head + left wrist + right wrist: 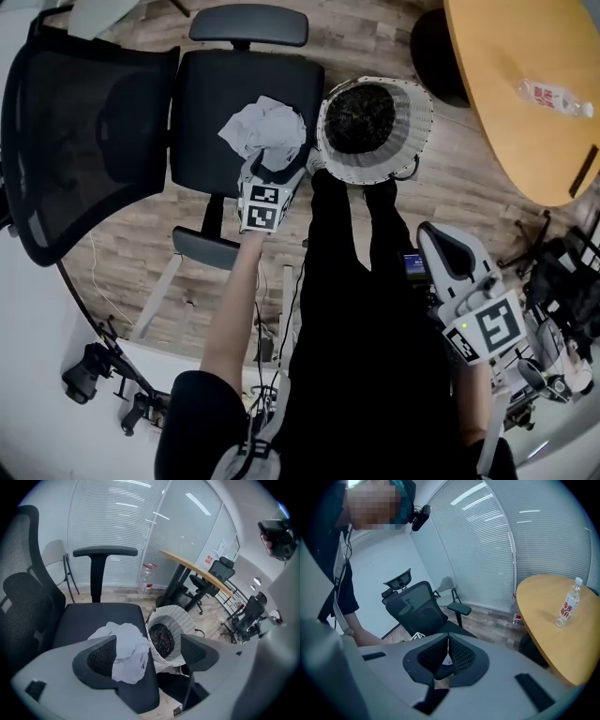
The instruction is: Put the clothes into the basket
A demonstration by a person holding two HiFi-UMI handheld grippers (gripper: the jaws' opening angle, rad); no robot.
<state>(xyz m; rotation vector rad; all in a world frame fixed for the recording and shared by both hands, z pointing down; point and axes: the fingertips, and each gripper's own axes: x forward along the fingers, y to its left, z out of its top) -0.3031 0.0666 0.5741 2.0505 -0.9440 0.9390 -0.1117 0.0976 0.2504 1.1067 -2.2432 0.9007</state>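
Here, white cloth (125,649), between left gripper's (148,644) spread fingers (100,656)

Black office chair (234,94), round table (506,122), water bottle (555,97)

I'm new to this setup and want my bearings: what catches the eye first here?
A crumpled white garment lies on the seat of the black office chair, with the left gripper open over it. Beside the seat stands a white wicker basket holding something dark. The right gripper is shut and empty.
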